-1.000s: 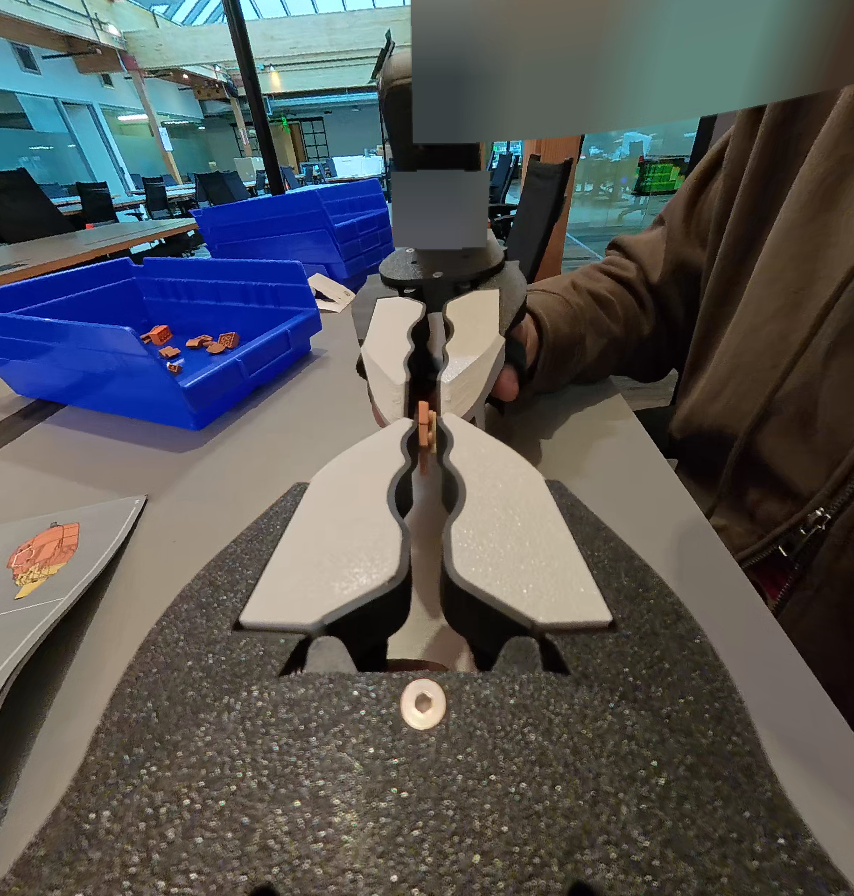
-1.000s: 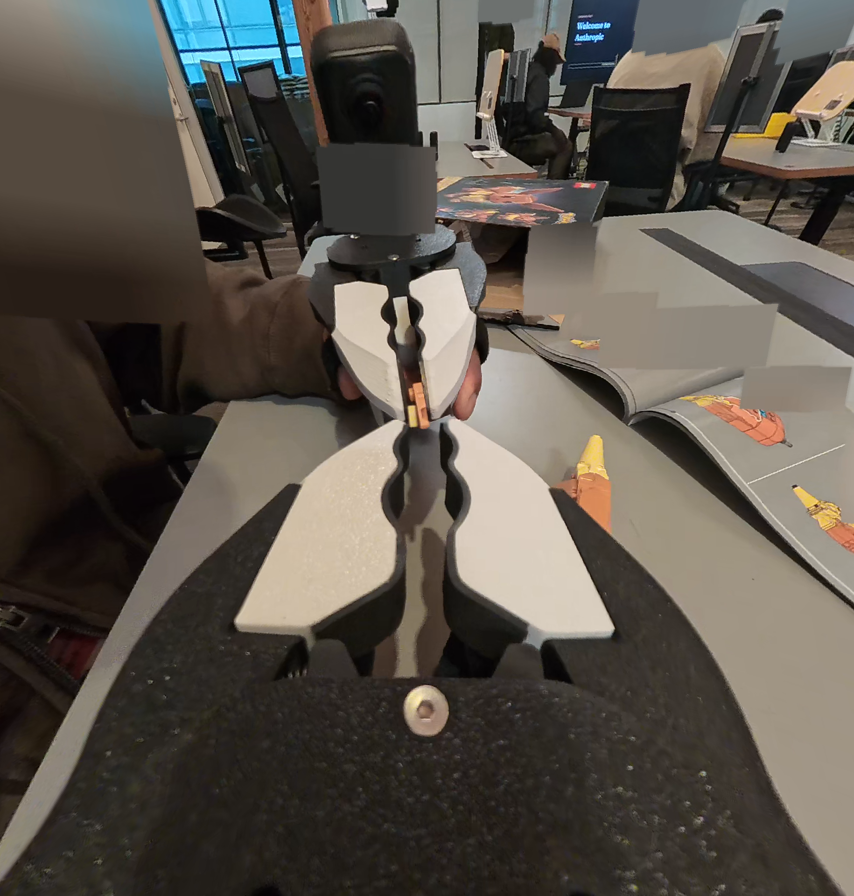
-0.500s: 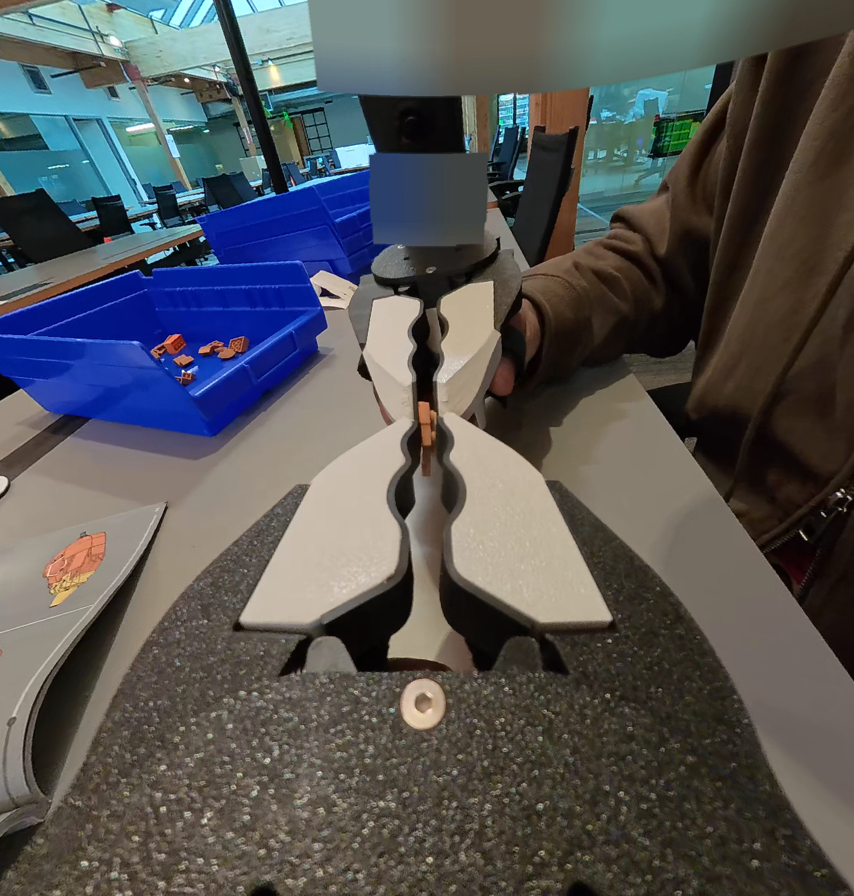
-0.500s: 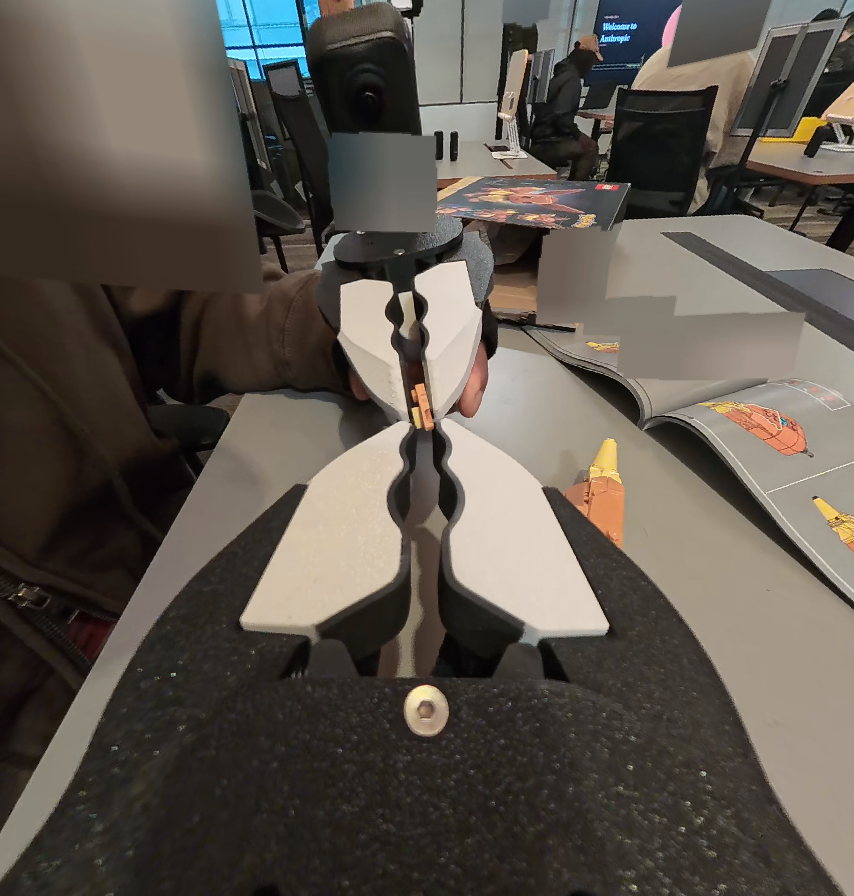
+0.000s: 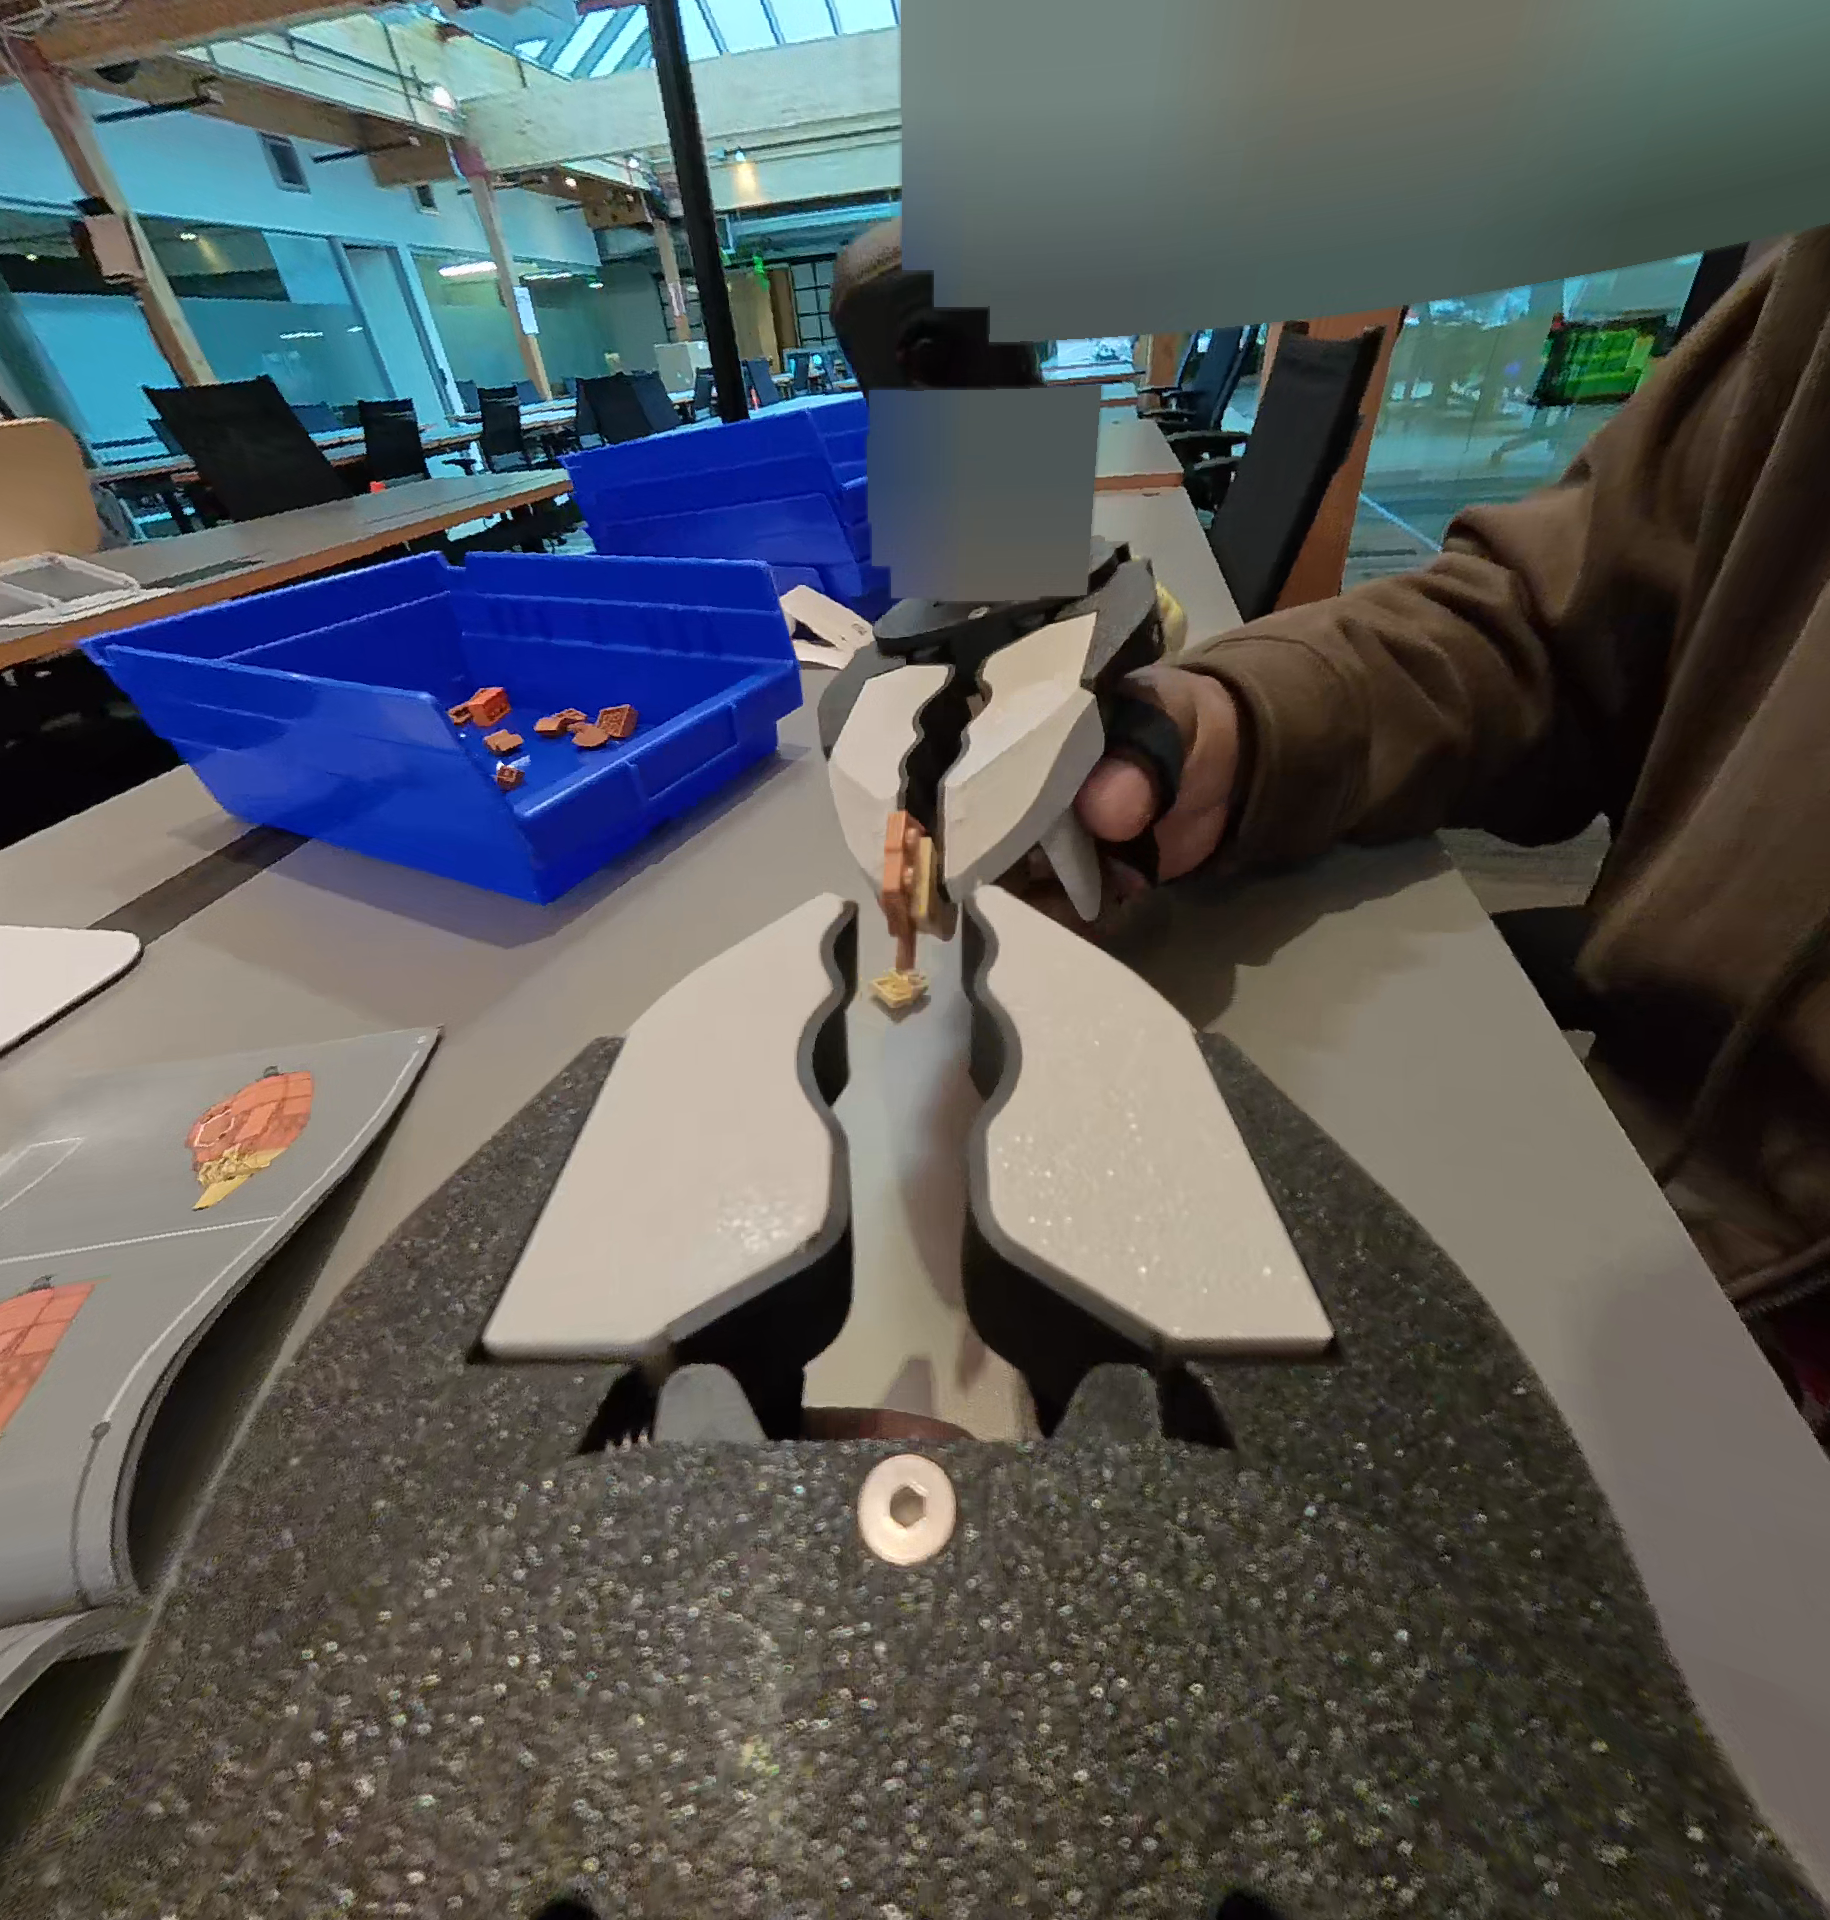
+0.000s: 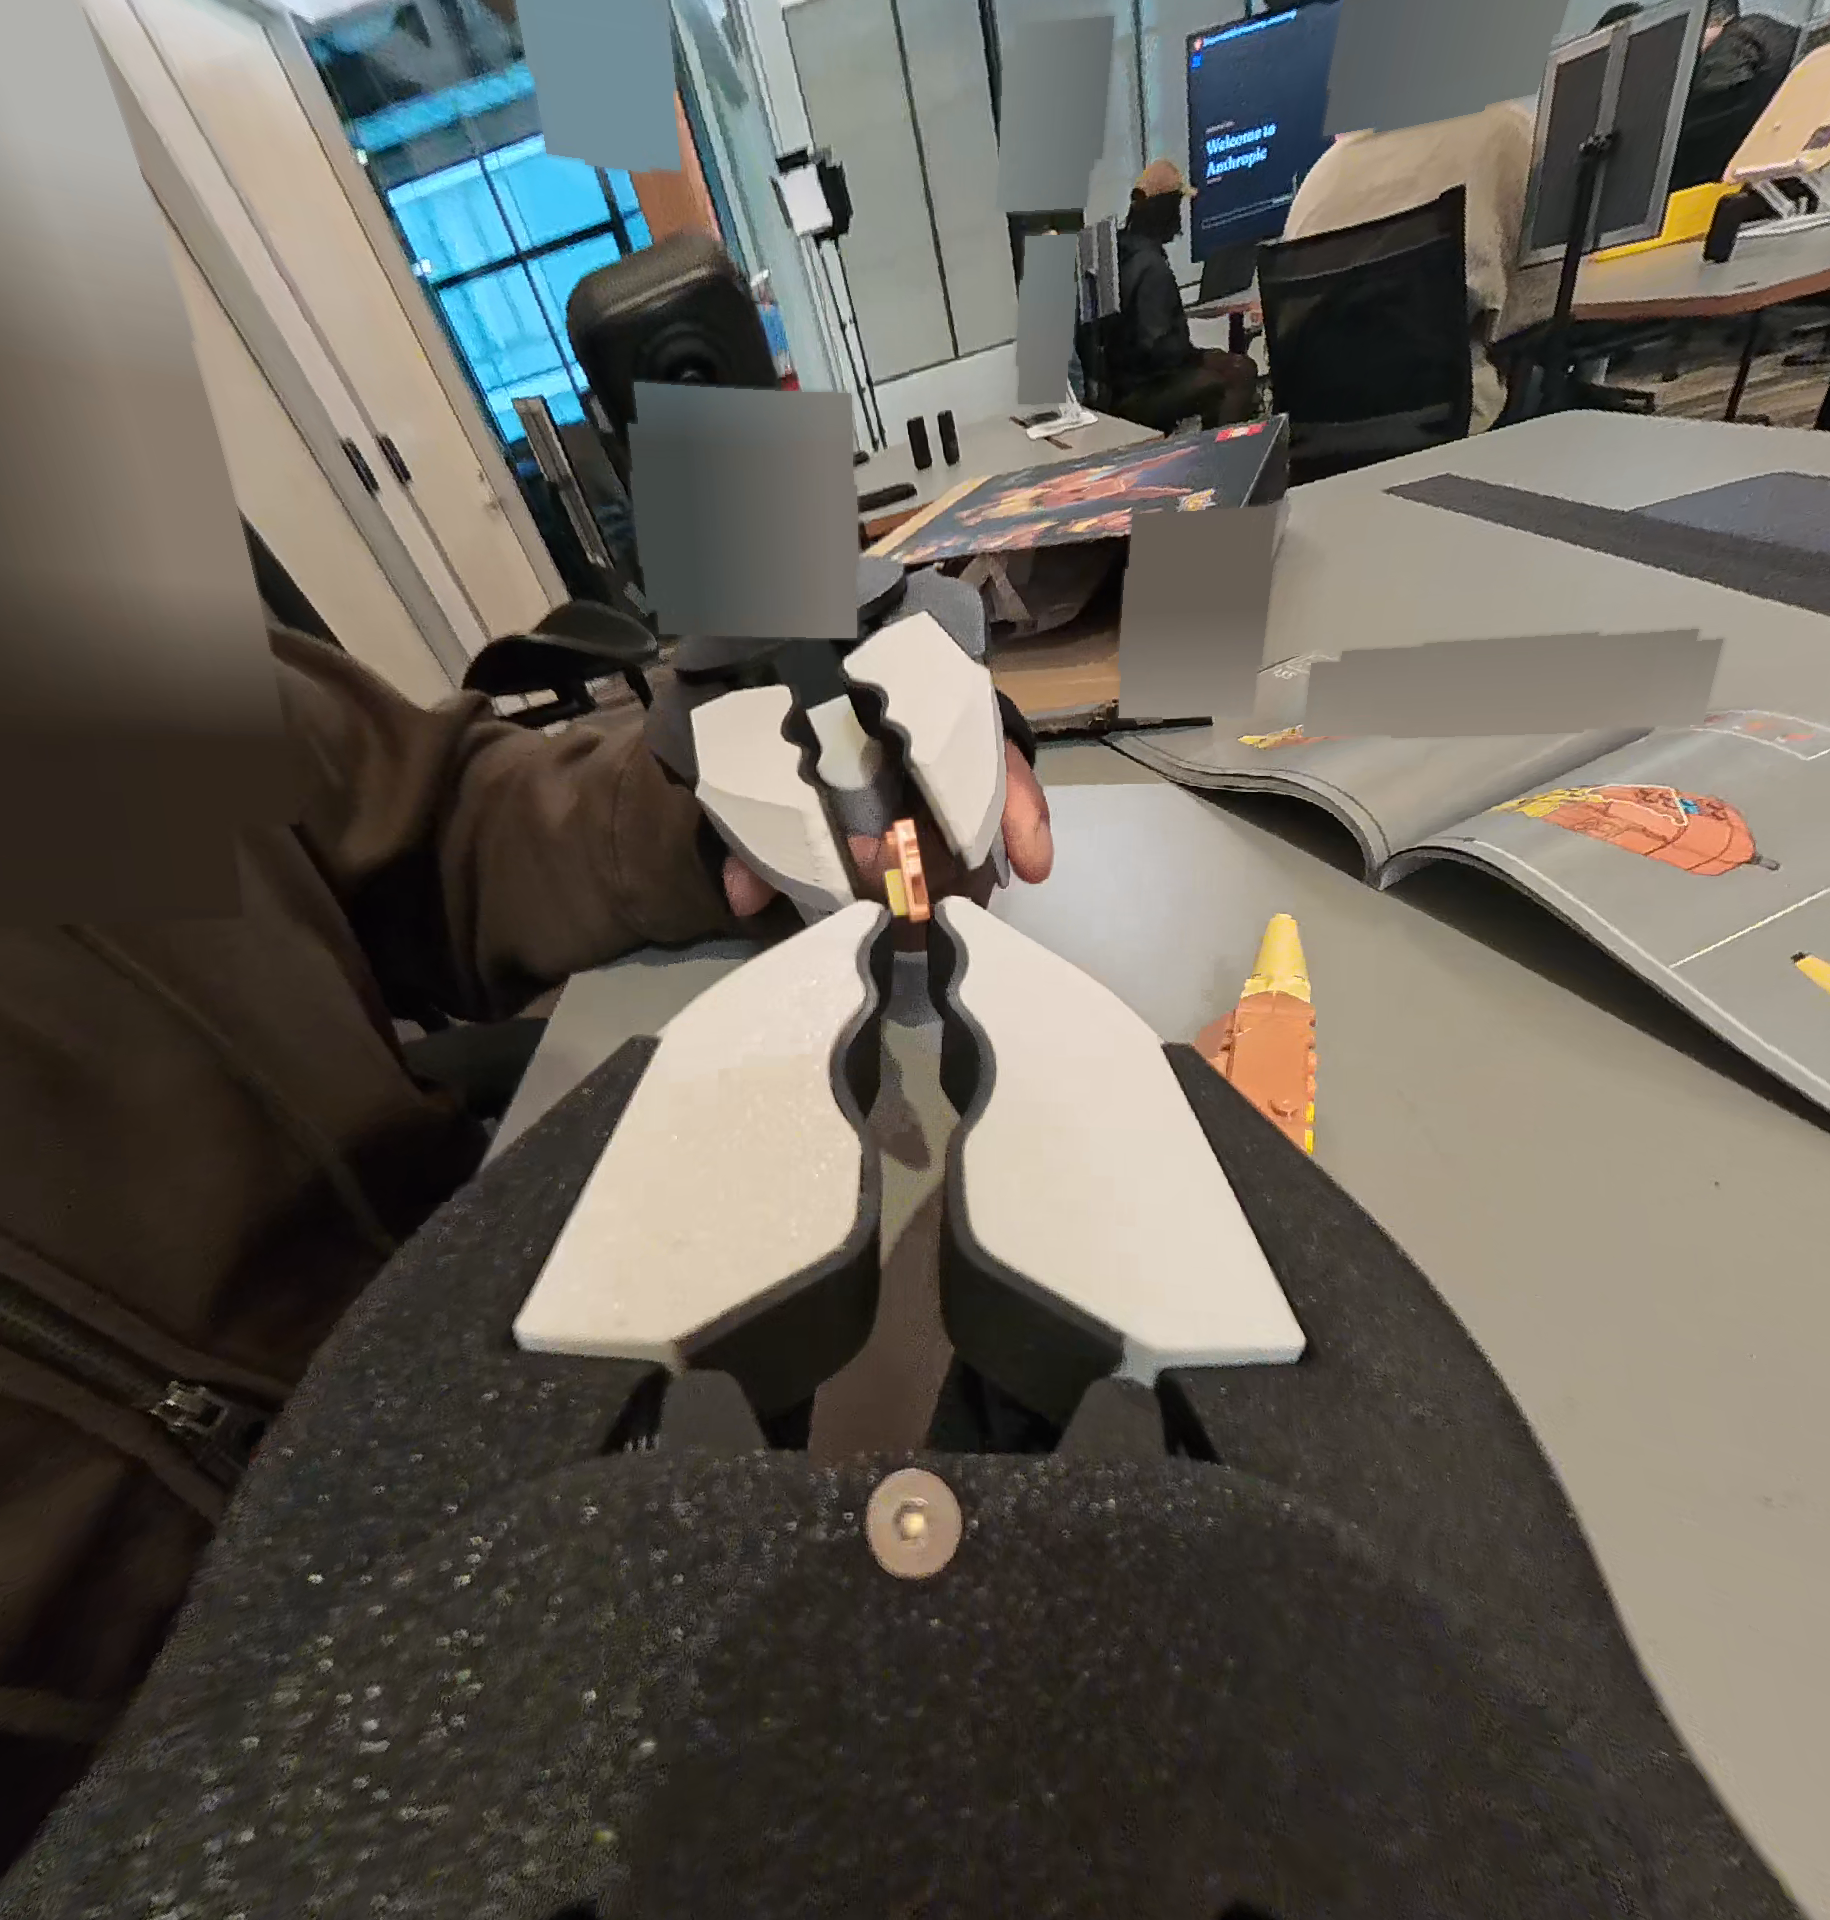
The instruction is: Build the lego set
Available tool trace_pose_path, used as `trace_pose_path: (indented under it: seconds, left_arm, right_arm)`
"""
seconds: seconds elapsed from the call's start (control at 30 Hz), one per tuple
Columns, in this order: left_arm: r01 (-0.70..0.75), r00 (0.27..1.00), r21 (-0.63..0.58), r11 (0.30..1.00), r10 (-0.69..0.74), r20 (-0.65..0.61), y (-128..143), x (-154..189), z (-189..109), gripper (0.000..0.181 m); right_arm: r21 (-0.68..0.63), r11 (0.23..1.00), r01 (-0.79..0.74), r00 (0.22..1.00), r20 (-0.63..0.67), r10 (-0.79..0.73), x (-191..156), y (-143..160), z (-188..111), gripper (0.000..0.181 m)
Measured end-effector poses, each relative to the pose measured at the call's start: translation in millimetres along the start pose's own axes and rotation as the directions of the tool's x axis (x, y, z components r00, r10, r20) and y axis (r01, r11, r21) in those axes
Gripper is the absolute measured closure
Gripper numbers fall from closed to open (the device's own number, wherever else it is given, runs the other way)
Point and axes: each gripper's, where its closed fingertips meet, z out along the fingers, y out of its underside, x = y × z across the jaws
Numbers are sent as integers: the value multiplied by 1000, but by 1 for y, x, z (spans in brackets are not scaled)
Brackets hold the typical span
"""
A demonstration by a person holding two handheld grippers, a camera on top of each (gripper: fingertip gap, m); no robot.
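Observation:
My right gripper (image 6: 911,914) is shut on a small orange and tan lego piece (image 6: 905,878), held at its fingertips above the grey table (image 6: 1410,1299). In the left wrist view the same piece (image 5: 907,868) hangs from the right gripper's fingers (image 5: 1015,769). My left gripper (image 5: 911,914) is open and empty, facing the right one just short of the piece. A tiny tan lego plate (image 5: 898,987) lies on the table between the left fingertips. An orange build with a yellow tip (image 6: 1266,1023) lies right of the right gripper.
A blue bin (image 5: 371,769) with several orange pieces stands at the back left, with stacked blue bins (image 5: 724,488) behind it. An open instruction booklet (image 5: 163,1195) lies on the left and also shows in the right wrist view (image 6: 1617,862). The lego box (image 6: 1098,488) is behind it. Left and right tips are no more than a few centimetres apart.
My left gripper has opened and let go of the small piece; the right gripper keeps it. A tiny tan plate now lies on the table under the piece.

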Motion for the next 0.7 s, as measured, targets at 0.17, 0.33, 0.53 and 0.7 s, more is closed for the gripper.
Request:
trace_pose_path:
  seconds: [0.17, 0.33, 0.53, 0.7]
  left_arm:
    - [120, 993, 20, 993, -120, -11, -1, -5, 1, 159]
    - [144, 990, 22, 989, -144, -13, 0, -4, 4, 173]
    - [259, 965, 25, 965, -258, -49, 2, -7, 3, 175]
    - [431, 900, 72, 899, -423, -103, -2, -13, -1, 175]
  right_arm:
    - [50, 993, -108, 994, 33, 107, 3, -5, -2, 175]
    - [52, 987, -149, 988, 37, 147, 4, -4, 0, 175]
    - [41, 985, -166, 986, 23, 165, 7, -2, 2, 174]
    - [16, 993, -115, 993, -30, 116, 13, 0, 2, 161]
